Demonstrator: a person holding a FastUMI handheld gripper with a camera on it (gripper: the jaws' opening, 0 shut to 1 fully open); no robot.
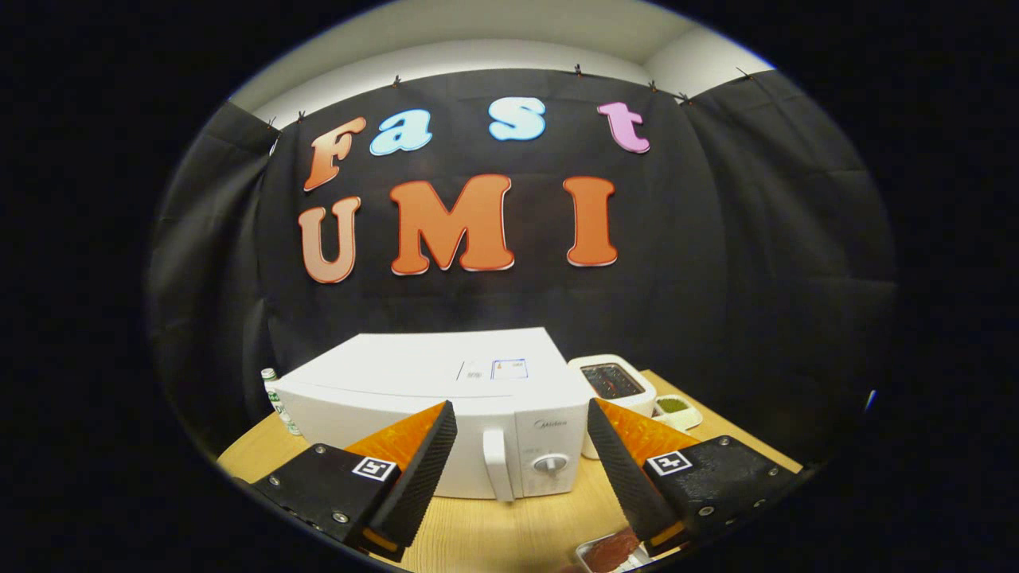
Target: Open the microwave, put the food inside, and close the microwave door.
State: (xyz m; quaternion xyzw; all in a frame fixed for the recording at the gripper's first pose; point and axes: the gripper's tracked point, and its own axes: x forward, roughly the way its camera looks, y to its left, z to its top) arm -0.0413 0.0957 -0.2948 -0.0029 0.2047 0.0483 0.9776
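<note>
- Ahead of the microwave (446,414), whose door is closed, the gripper (521,469) hovers spread wide, holding nothing.
- Its handle (497,465) lies between the fingers; hooking it squarely should open the door.
- Food tray (609,551) waits nearer than the microwave.

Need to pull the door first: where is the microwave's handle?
In the gripper view, the handle stands upright on the microwave front, just left of the dial, ahead between the open gripper fingers.
</note>
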